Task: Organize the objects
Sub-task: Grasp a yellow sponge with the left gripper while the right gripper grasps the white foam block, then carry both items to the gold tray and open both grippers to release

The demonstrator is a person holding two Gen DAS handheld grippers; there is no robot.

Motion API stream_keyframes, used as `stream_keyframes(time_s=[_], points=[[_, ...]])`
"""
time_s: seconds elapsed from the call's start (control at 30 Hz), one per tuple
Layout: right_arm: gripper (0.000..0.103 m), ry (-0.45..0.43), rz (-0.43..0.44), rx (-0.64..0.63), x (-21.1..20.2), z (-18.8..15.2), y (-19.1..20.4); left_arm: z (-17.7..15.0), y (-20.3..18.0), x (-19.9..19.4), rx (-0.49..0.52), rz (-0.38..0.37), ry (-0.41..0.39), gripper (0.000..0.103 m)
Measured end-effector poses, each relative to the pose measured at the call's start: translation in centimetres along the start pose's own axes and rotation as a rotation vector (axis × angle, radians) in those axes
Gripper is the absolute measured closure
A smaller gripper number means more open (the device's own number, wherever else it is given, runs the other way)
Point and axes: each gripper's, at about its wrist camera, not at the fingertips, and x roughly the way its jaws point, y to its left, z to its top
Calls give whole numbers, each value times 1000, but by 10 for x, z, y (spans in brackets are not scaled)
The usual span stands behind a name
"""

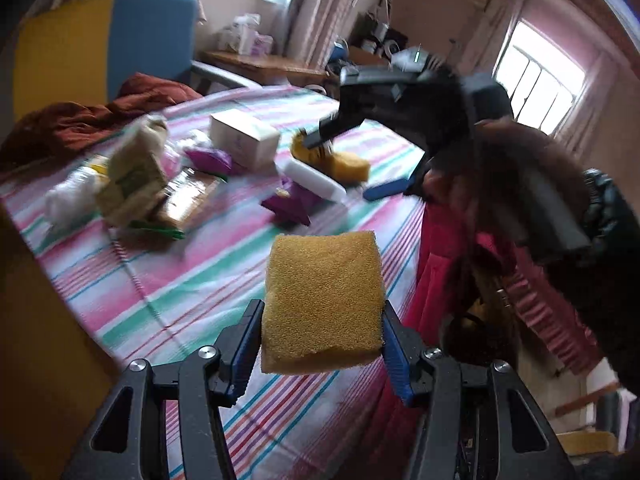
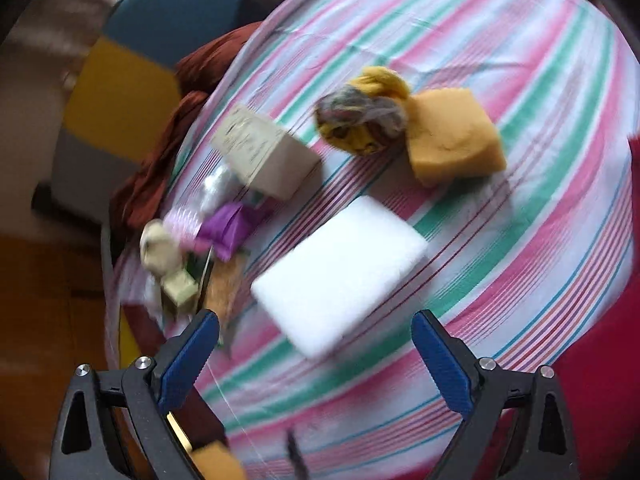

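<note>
Both views are motion-blurred; the clutter at the far end of the striped bedsheet [image 2: 520, 80] is hard to identify. Left gripper [image 1: 322, 328]: jaws clamped on 1 porous yellow sponge [image 1: 322, 300], held above the sheet. Right gripper [image 2: 316, 344]: jaws wide, empty, above 1 smooth white rectangular block [image 2: 340, 276] lying on the sheet. A second yellow sponge [image 2: 454, 140] lies beyond, touching a yarn-like bundle [image 2: 360, 116].

A bed sheet [image 2: 500, 60] carries everything, and a flat foam block [image 2: 340, 276] lies near its middle. Beyond the block rests a sponge [image 2: 452, 140], with a ball of yarn [image 2: 362, 118] touching the sponge's left side. Left of the yarn stands a cardboard box [image 2: 266, 158].
</note>
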Motion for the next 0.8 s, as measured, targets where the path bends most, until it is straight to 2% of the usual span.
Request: stream_keyframes(time_s=[0.13,0.27,0.43,0.47,0.5,0.67,0.8], points=[[4,-25,-37,59,8,10,2,-2,5,-31,-30,7,-68,46],[4,-2,-86,122,24,18,-1,-8,11,-51,-49,23,-116,46],[6,-16,-121,184,35,22,-4,-17,18,-77,-73,36,-160,46],[10,-12,-120,174,36,21,-3,-19,20,-80,-78,43,-168,46],[20,-14,-126,146,36,20,0,-21,22,-84,-84,49,-174,46],[27,-68,-150,27,21,9,13,-32,35,-98,-132,72,-200,46],[28,-126,-114,-51,-3,0,25,-37,43,-107,-162,97,-217,45]])
